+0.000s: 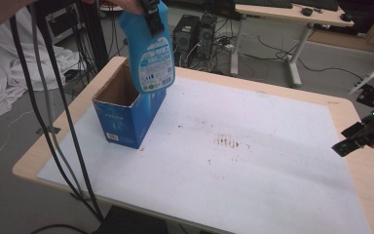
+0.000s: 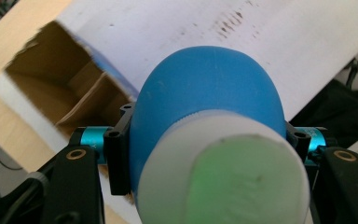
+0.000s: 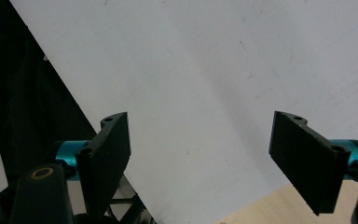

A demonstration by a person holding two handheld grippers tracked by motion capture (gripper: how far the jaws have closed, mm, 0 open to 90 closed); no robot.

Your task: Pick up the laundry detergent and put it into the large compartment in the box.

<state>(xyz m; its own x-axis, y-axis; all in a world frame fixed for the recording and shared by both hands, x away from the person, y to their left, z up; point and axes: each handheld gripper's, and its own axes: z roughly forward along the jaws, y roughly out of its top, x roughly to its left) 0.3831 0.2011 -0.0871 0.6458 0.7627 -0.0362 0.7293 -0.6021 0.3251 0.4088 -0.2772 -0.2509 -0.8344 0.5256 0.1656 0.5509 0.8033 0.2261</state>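
A blue bottle with a printed label hangs upright over the open top of a blue cardboard box at the table's back left. My left gripper is shut on the bottle near its top, held by a hand. In the left gripper view the bottle and its white cap sit between the jaws of the left gripper, with the box's brown inside below. My right gripper stands open at the table's right edge. Nothing lies between its jaws in the right gripper view.
A white sheet covers the wooden table, with brown stains near its middle. Black cables hang at the left. Computer towers and another desk stand on the floor behind.
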